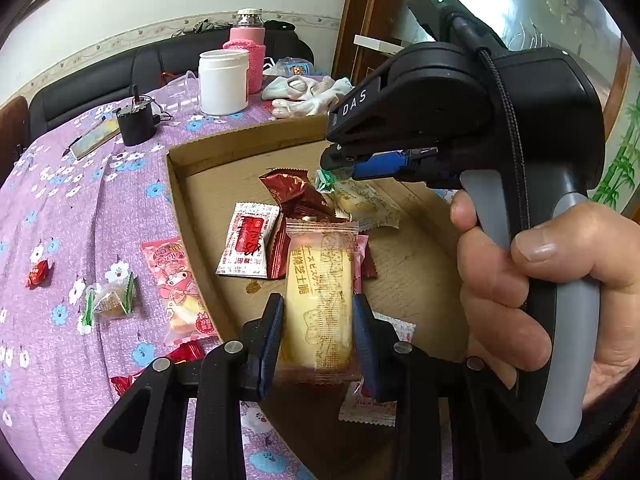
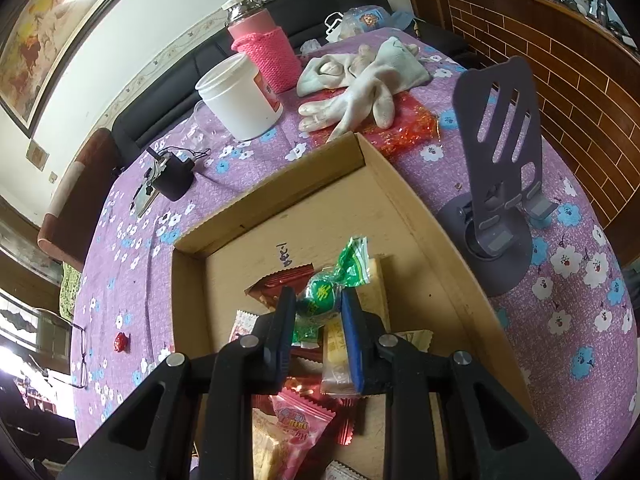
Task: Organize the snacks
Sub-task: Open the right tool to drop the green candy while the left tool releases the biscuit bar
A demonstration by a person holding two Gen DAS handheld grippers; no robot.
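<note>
Left wrist view: looks steeply down along its fingers, close over the cardboard box. Right wrist view: same steep tilt, close above the box's far corner. Shared: box, purple tablecloth, white jar, pink bottle.

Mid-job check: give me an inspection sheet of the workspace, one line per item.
Surface: table under a purple flowered cloth, with an open cardboard box on it.
Job's things: wrapped snacks piled in the box; a pink pack, a clear-wrapped sweet and a red candy lie outside on the cloth.
Clutter: white jar, pink flask, gloves, phone stand, glasses, small black device.
Grippers: left gripper shut on a yellow biscuit pack; right gripper shut on a green candy, both over the box.
Cables: braided cable on the right gripper's body.
Surroundings: black sofa, brick-pattern wall.
</note>
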